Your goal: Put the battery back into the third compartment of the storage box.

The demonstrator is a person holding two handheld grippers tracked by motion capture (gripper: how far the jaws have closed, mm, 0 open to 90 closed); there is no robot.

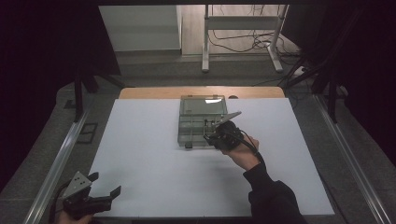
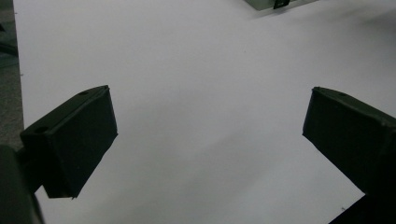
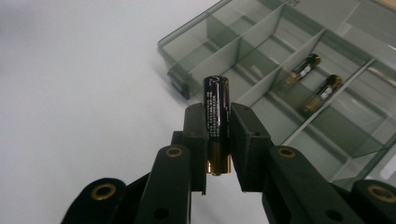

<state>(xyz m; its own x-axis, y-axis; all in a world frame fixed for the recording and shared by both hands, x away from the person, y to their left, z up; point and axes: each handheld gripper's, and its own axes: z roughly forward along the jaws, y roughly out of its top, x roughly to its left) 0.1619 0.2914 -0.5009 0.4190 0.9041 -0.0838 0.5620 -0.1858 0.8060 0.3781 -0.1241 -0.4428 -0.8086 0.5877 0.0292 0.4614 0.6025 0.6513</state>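
A black and gold battery (image 3: 216, 122) stands upright between the pads of my right gripper (image 3: 218, 145), which is shut on it. That gripper (image 1: 211, 132) hangs at the near right edge of a clear compartment box (image 1: 187, 125) in the middle of the white table. Two more batteries (image 3: 303, 69) (image 3: 325, 91) lie in the box's (image 3: 243, 46) inner compartments. My left gripper (image 1: 105, 183) rests at the table's near left corner. Its jaws stand wide apart (image 2: 208, 135) over bare white surface, holding nothing.
The box's lid (image 1: 204, 104) stands open toward the far side. A wooden strip (image 1: 140, 92) runs along the table's far edge. Metal rails (image 1: 56, 163) border the table left and right. A white frame stand (image 1: 240, 28) and cables sit on the floor beyond.
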